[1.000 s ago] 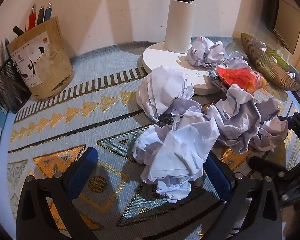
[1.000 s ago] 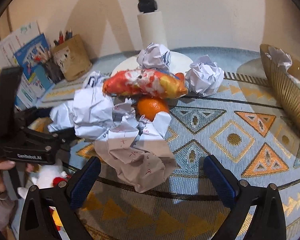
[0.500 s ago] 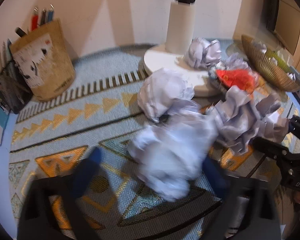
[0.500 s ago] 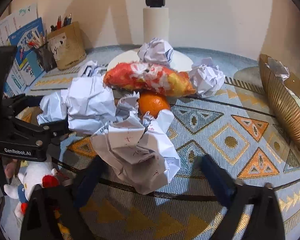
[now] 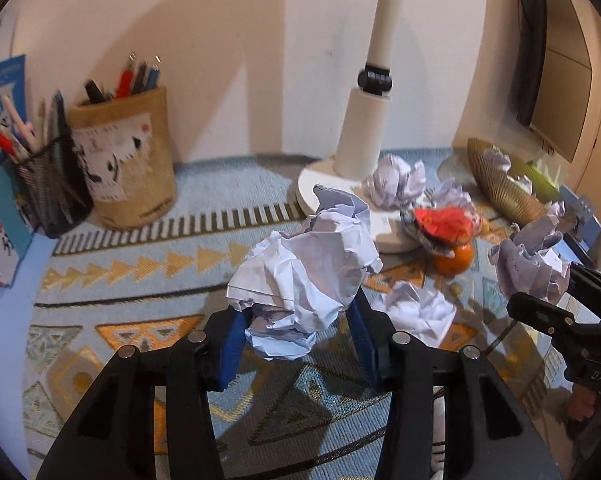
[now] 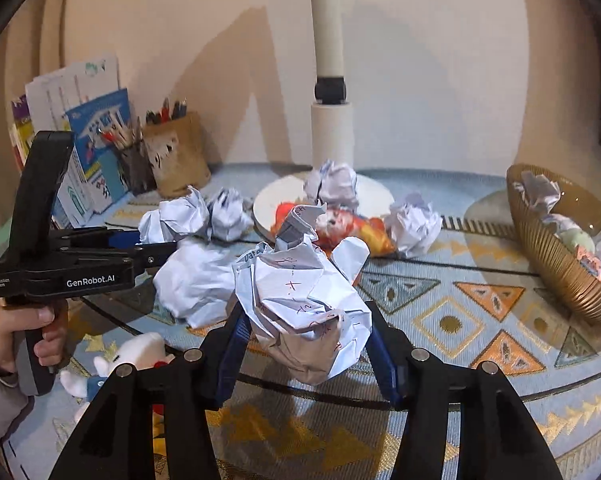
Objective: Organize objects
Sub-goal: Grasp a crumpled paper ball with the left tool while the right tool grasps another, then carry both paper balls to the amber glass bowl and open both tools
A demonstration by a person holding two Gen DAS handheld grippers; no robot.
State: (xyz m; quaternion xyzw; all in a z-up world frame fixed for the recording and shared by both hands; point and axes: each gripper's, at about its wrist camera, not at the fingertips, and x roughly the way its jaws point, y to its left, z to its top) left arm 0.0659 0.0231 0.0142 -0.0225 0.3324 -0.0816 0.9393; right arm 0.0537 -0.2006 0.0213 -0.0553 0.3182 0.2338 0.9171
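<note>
Paper is springing against my pads: I am squeezing one crumpled ball (image 5: 300, 280) in my left gripper (image 5: 298, 338) at lower centre and another (image 6: 306, 312) in my right gripper (image 6: 306, 346), both having just been closing, risking slips short of the gold basket (image 6: 556, 264) at right.

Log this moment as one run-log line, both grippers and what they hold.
left gripper: just closed on plain paper ball | right gripper: just closed on scribbled paper ball | gold bowl: some paper inside
</note>
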